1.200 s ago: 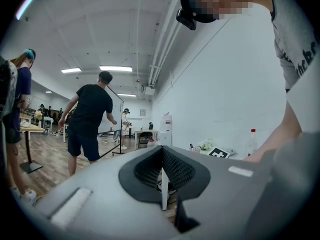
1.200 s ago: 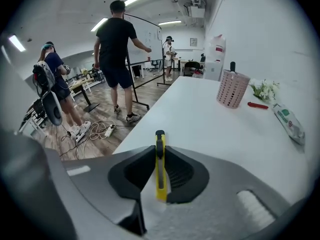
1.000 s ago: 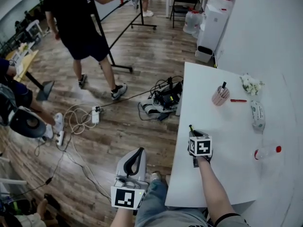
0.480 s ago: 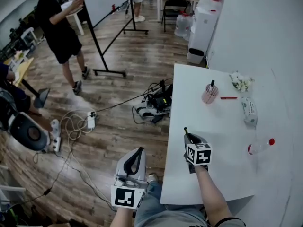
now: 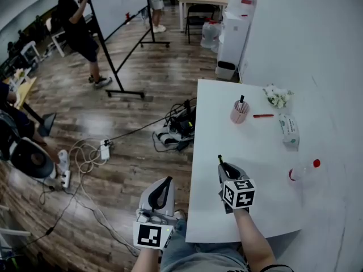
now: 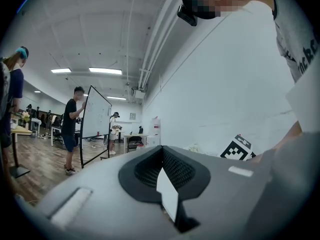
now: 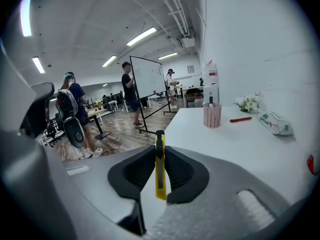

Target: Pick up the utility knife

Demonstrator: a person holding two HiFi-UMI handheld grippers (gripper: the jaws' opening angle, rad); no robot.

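Observation:
A yellow utility knife (image 7: 160, 165) with a black slider stands on edge between the pads of my right gripper (image 7: 160, 151), its tip poking out past the jaws. In the head view the right gripper (image 5: 222, 168) hangs over the near left part of the white table (image 5: 266, 152), and the knife's dark tip (image 5: 219, 158) shows ahead of it. My left gripper (image 5: 164, 182) is held off the table's left side, over the person's lap, with its jaws together and nothing between them. The left gripper (image 6: 162, 151) looks out level across the room.
A pink pen cup (image 5: 239, 112), a red pen (image 5: 263, 116), white flowers (image 5: 277, 97) and a wipes pack (image 5: 288, 130) sit at the table's far end. A clear bottle with a red cap (image 5: 303, 170) lies at the right. Cables and a power strip (image 5: 104, 149) cover the floor at left.
The right gripper has risen above the table with the knife in it. The left gripper has hardly shifted in the picture. The person in black has walked away towards the whiteboard.

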